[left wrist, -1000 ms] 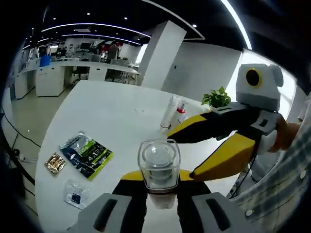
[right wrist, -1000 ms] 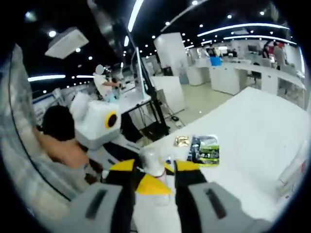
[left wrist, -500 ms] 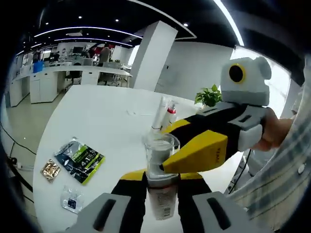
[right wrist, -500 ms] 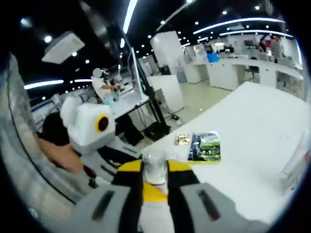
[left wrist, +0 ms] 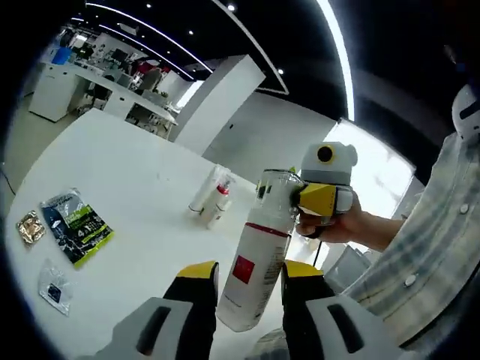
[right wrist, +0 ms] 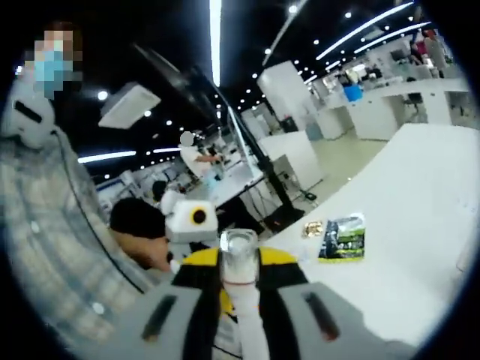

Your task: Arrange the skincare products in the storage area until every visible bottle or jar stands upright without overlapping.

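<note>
A white bottle with a red label and a clear cap hangs tilted in the air over the white table. My left gripper is shut on its lower body. My right gripper comes in from the right, held by a hand, and is shut on the bottle's clear cap. In the right gripper view the cap sits clamped between my right gripper and its yellow jaws. Two more slim white bottles stand upright close together further back on the table.
Three flat packets lie on the table's left part: a green-and-black sachet, a small gold one and a clear one. The sachet also lies right of the cap. A person's checked sleeve fills the right side.
My right gripper came in from the right and shut on the bottle's cap. The bottle tipped from end-on to slanting, and both views swung away from the table.
</note>
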Action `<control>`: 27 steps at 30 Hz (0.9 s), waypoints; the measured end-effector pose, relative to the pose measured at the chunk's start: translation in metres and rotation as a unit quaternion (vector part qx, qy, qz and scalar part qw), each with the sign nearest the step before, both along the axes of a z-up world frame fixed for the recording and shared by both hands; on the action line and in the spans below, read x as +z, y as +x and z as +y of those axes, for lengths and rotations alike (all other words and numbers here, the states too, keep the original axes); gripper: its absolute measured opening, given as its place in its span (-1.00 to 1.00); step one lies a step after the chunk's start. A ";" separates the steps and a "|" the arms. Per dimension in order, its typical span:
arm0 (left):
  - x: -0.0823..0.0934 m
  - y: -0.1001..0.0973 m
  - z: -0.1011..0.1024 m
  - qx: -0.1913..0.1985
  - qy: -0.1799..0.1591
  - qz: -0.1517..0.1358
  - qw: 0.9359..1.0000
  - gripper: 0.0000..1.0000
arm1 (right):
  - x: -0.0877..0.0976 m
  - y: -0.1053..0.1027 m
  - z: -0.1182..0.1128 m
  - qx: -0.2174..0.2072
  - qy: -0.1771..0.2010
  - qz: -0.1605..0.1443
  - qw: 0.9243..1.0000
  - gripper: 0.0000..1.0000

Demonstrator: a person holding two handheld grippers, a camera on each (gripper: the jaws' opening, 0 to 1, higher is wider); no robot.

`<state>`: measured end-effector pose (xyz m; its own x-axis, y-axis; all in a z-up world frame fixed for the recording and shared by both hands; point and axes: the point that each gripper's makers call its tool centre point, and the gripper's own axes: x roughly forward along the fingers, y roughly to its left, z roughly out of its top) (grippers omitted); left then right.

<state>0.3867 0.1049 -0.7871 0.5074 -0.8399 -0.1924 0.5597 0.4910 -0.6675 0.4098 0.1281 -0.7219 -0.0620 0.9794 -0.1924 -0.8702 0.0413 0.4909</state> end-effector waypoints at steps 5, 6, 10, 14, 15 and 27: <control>0.010 -0.012 -0.013 -0.033 -0.058 0.010 0.998 -0.26 | 0.010 -0.015 0.001 0.042 0.025 0.015 0.999 -0.68; 0.013 -0.014 -0.014 -0.036 -0.071 0.013 0.997 -0.26 | 0.012 -0.017 0.001 0.046 0.031 0.021 0.998 -0.68; 0.024 -0.019 -0.015 -0.048 -0.109 0.015 0.993 -0.26 | 0.020 -0.019 0.002 0.060 0.052 0.047 0.996 -0.68; 0.037 -0.026 -0.018 -0.071 -0.159 0.027 0.984 -0.43 | 0.026 -0.020 0.004 0.062 0.070 0.063 0.994 -0.68; 0.037 -0.026 -0.018 -0.071 -0.160 0.028 0.984 -0.43 | 0.028 -0.022 0.005 0.066 0.077 0.081 0.992 -0.68; 0.037 -0.022 -0.008 -0.055 -0.118 -0.008 0.992 -0.55 | 0.023 -0.012 0.013 0.031 0.071 0.068 0.995 -0.66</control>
<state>0.3648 0.0966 -0.7504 0.4112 -0.9113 0.0221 0.6122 0.2580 -0.7475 0.3973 0.1410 -0.6987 -0.1390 0.9896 -0.0379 -0.7943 -0.0885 0.6011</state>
